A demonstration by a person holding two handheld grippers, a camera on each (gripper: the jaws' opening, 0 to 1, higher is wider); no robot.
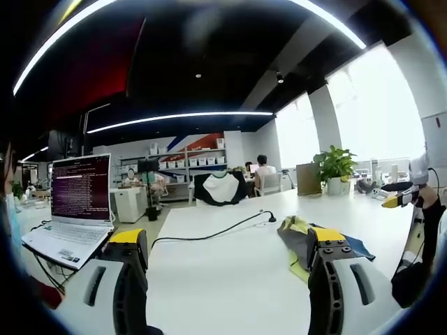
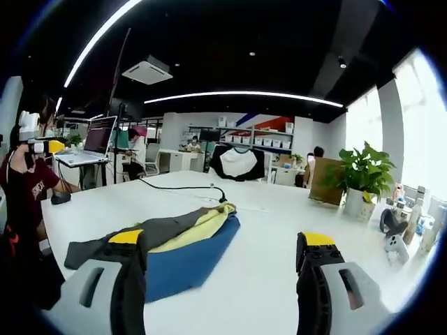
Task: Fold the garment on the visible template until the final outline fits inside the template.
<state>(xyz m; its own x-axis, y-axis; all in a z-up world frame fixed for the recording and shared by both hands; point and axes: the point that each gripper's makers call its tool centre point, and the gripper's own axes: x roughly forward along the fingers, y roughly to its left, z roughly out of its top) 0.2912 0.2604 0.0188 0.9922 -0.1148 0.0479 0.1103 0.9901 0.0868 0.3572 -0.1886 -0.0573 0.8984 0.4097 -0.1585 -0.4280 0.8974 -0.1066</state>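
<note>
The fingers (image 1: 129, 279) of the left gripper (image 1: 230, 241) are standing wide apart with nothing between them, and the fingers (image 2: 318, 286) of the right gripper (image 2: 222, 241) are also standing wide apart and holding nothing. Both grippers are hovering above the big white table (image 2: 279, 230), not touching the cloth.

The garment (image 2: 174, 248) is lying in a loose heap on the table, showing a blue part, a yellow part and a grey part. In the right gripper view it is lying just in front of the left jaw, and in the left gripper view the garment (image 1: 297, 237) is sitting close behind the right jaw.

A laptop (image 1: 73, 209) with an open screen is standing at the left of the table, and a black cable (image 1: 216, 232) is running across the table top. A green plant (image 2: 363, 178) in a pot is standing at the far right edge. A black and white shirt (image 2: 238, 162) is hanging in the background
</note>
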